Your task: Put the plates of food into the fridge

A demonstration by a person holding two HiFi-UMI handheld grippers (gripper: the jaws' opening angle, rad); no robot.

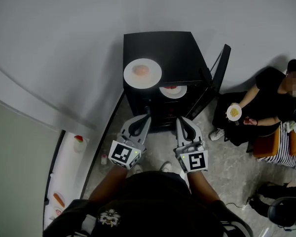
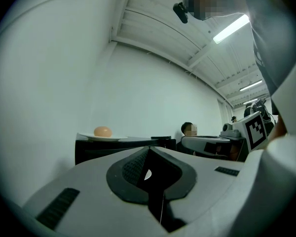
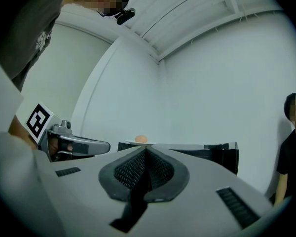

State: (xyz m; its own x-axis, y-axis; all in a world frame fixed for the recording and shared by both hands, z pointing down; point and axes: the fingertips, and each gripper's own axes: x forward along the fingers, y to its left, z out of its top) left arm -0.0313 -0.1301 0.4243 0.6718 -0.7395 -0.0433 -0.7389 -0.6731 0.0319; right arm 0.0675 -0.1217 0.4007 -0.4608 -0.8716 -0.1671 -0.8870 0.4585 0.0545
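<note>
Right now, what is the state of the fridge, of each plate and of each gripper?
Fridge door: open.
Plate with the orange food: on top of the fridge, outside it.
Plate with the red food: inside the fridge.
Plate with the yellow food: in a seated person's hand.
Left gripper: shut, empty.
Right gripper: shut, empty.

Small black box-shaped fridge (image 1: 173,48) stood on the floor against the wall, its door (image 1: 221,65) swung open to the right. Round white plate (image 1: 153,78) sat flat on the fridge's top at the front left corner, carrying one pale orange rounded piece of food (image 1: 141,70). Second, smaller white plate (image 1: 180,94) with red food (image 1: 170,87) lay inside, just below the top.
</note>
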